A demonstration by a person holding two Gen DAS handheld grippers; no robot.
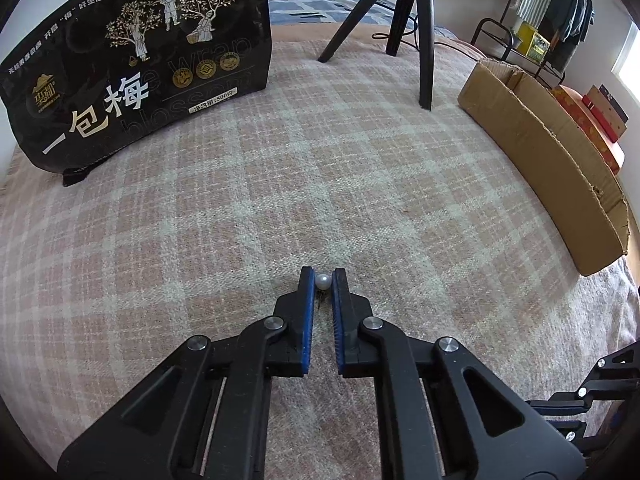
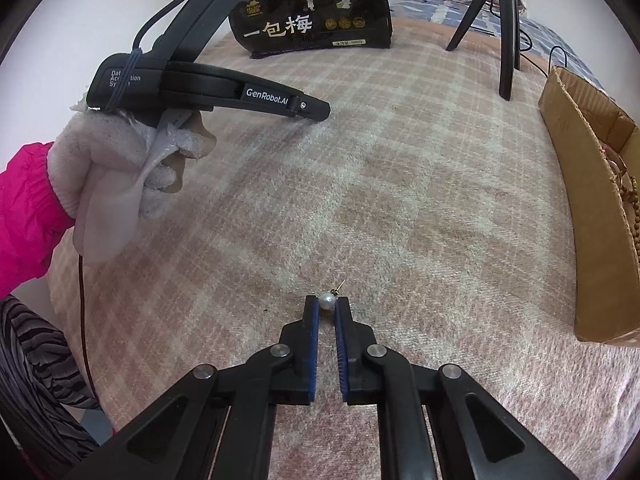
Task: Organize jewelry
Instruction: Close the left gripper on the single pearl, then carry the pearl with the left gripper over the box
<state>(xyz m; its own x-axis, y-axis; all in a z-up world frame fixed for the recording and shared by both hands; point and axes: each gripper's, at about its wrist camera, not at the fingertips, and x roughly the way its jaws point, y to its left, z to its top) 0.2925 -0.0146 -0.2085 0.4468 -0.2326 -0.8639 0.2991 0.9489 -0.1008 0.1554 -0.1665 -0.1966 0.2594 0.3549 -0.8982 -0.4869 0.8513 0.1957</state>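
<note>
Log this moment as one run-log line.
left claw: shut on pearl earring | right claw: shut on second pearl earring | cardboard box: right, holds beads

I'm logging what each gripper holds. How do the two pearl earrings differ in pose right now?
The left gripper pinches its pearl earring with the post hidden, apparently pointing down between the fingers; the right gripper pinches its pearl earring with the thin post sticking up and away past the fingertips. Both are round white pearls clamped at the fingertips above the plaid blanket.

Open plaid blanket (image 1: 280, 184) ahead; black bag (image 1: 136, 60) blocks far left, tripod (image 1: 404, 20) beyond, cardboard box (image 1: 552, 152) right.
</note>
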